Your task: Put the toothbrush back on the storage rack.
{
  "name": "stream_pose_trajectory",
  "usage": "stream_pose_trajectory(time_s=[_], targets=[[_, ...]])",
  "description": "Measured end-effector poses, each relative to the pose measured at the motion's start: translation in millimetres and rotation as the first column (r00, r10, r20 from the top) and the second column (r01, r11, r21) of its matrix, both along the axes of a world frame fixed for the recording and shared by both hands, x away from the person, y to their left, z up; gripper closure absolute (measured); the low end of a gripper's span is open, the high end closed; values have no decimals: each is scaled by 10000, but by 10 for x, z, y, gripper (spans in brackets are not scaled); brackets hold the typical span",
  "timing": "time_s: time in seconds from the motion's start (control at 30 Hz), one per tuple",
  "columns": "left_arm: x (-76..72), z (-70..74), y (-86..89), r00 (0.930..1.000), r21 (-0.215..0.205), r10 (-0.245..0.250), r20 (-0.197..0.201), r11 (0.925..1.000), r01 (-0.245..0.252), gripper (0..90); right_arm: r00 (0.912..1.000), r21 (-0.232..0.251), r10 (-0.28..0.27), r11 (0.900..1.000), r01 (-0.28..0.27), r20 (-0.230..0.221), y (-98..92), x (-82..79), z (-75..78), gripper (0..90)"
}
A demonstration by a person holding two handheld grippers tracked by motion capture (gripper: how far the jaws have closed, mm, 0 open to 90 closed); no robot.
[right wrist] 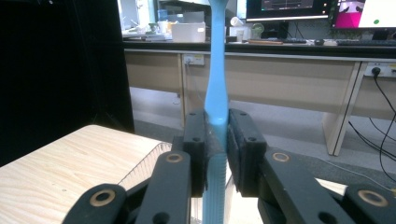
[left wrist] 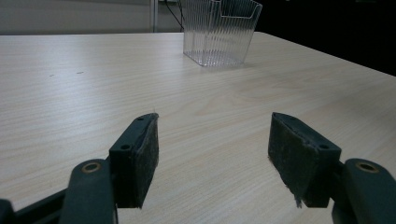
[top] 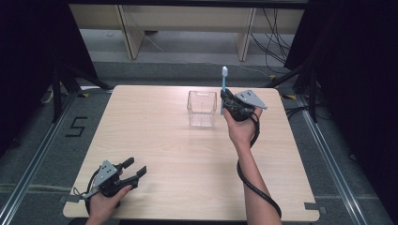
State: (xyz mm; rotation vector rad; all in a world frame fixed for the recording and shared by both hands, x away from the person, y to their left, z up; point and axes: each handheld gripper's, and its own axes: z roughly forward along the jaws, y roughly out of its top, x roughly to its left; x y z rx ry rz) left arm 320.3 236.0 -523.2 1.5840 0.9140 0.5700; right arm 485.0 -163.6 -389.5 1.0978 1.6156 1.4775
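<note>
The right gripper is clamped on a blue toothbrush, held upright just beside the clear bin. The thin handle could pivot or slip in the pads and miss the bin's narrow mouth or tip it over. The left gripper rests agape, empty. A "5" is taped on the floor.

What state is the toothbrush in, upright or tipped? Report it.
Upright. The toothbrush stands with its head up, clamped by the right gripper beside the clear container, not yet inside it.
</note>
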Motion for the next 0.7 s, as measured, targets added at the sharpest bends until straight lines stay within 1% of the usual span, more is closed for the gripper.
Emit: stream_pose_trajectory(time_s=[0.03,0.07,0.13,0.27,0.3,0.37,0.4,0.43,0.47,0.5,0.53,0.6,0.63,0.7], targets=[[-1,0,0,10000,-5,4,-4,10000,-4,332,9999,-24,48,10000,-47,91,1,16,-1,786],[-1,0,0,10000,-10,4,-5,10000,-4,332,10000,-81,15,10000,-15,67,-4,18,2,786],[-2,0,0,10000,-20,10,-8,10000,-10,332,9998,-187,-50,9998,53,187,-10,32,8,786],[0,0,-1,10000,19,-3,10,10000,3,332,9999,-106,-85,9999,86,85,-6,47,19,786],[-1,0,-1,10000,30,0,19,10000,0,332,9998,-214,53,9998,-49,174,-15,68,22,786],[-2,0,-1,10000,20,10,7,10000,-10,332,10000,-143,-48,9999,49,63,-14,70,31,786],[-2,0,-1,10000,19,6,9,10000,-6,332,9998,-190,-84,9998,87,173,-18,80,33,786],[-2,0,-1,10000,21,5,9,10000,-5,332,9999,-76,-123,9999,123,93,-10,77,36,786],[-2,0,-1,10000,24,7,10,10000,-7,332,9998,-148,-42,9999,45,175,-16,88,41,786],[-6,2,-2,10000,47,43,-30,10000,-43,332,9999,-155,-124,9998,126,118,-15,85,48,786],[-5,2,-3,10000,55,34,-17,10000,-34,332,9997,-170,-121,9998,124,209,-15,96,50,786],[-5,2,-3,10000,59,27,-17,10000,-27,332,9998,-112,-155,9998,156,77,-11,94,55,786],[-4,2,-2,10000,47,30,-18,10000,-30,332,9998,-85,-116,9999,118,144,-11,110,54,786],[-2,3,-1,10000,81,32,-11,10000,-32,332,9999,-79,-101,9999,102,107,-6,123,59,786]])
